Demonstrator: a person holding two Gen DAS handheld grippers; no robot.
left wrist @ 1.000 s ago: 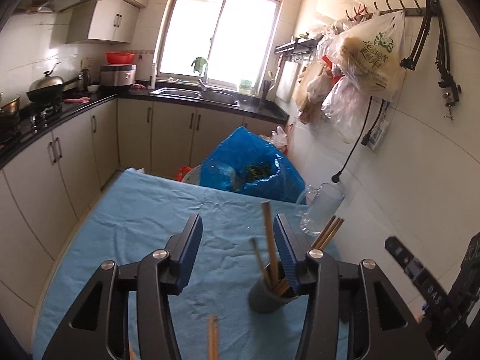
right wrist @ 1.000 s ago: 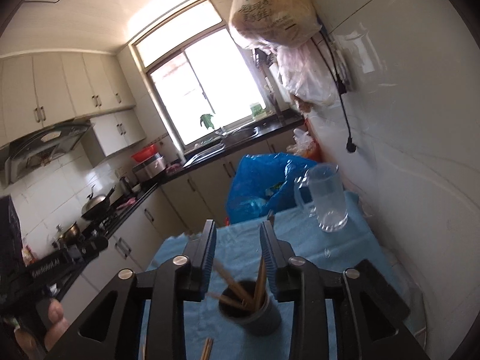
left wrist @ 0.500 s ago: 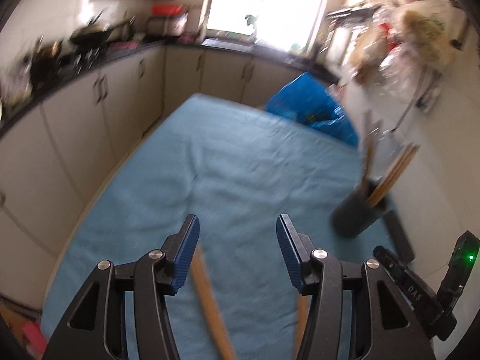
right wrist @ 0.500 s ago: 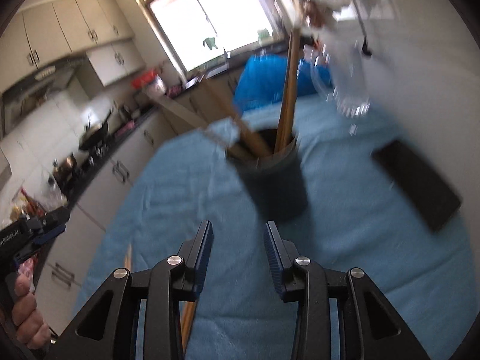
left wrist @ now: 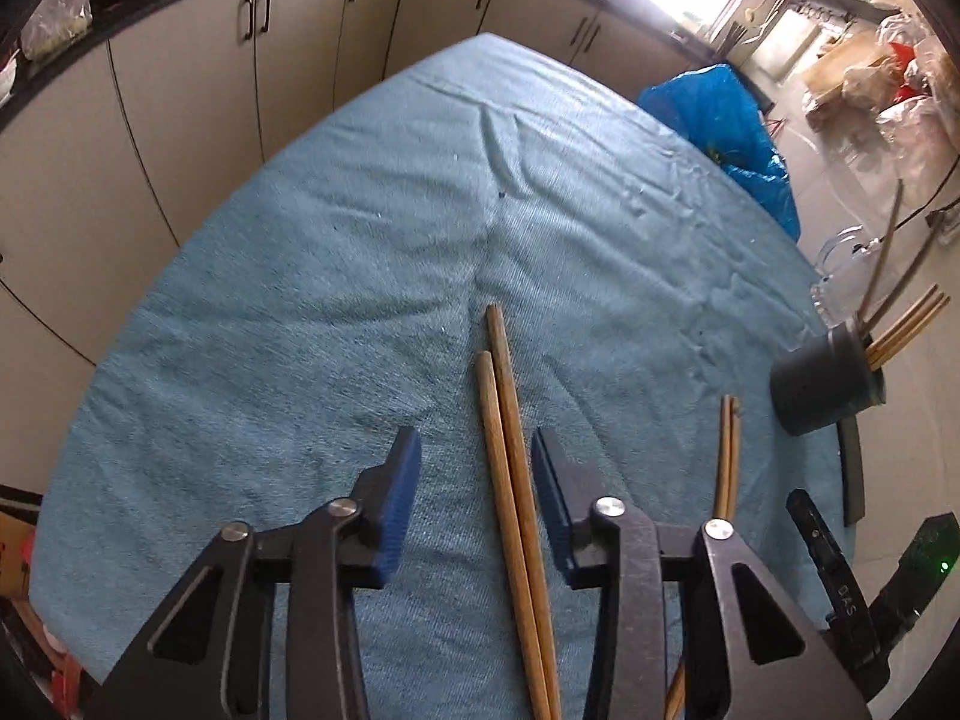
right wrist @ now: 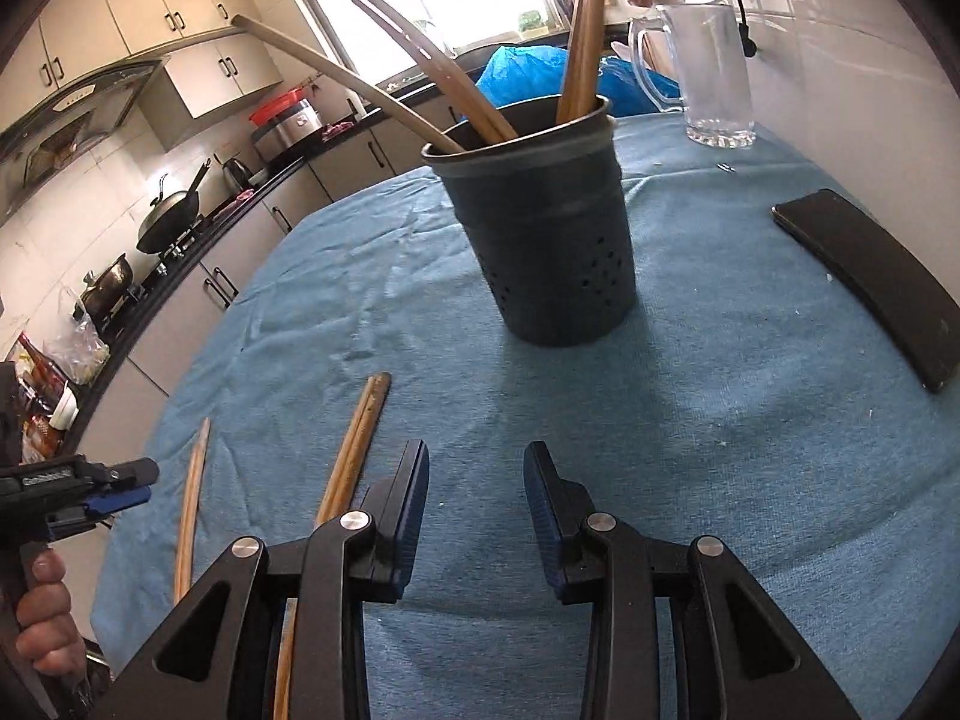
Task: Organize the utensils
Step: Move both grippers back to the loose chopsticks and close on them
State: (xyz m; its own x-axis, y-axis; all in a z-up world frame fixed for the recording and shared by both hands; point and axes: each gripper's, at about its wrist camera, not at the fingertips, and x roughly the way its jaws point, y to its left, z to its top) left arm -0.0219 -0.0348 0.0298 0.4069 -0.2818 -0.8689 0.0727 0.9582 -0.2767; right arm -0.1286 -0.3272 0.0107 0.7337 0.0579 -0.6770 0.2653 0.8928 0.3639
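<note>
A dark perforated utensil holder stands on the blue cloth and holds several chopsticks; it also shows at the right in the left wrist view. A pair of wooden chopsticks lies on the cloth between the fingers of my open left gripper, just below it. A second pair lies to its right. My right gripper is open and empty, low over the cloth in front of the holder. Chopsticks lie to its left, and another near my left gripper.
A black phone lies right of the holder. A glass mug stands behind it, near the wall. A blue plastic bag sits beyond the table's far edge. Kitchen cabinets run along the left.
Both grippers have tilted down and dropped toward the cloth. My left gripper now straddles a chopstick pair. My right gripper has backed away from the holder.
</note>
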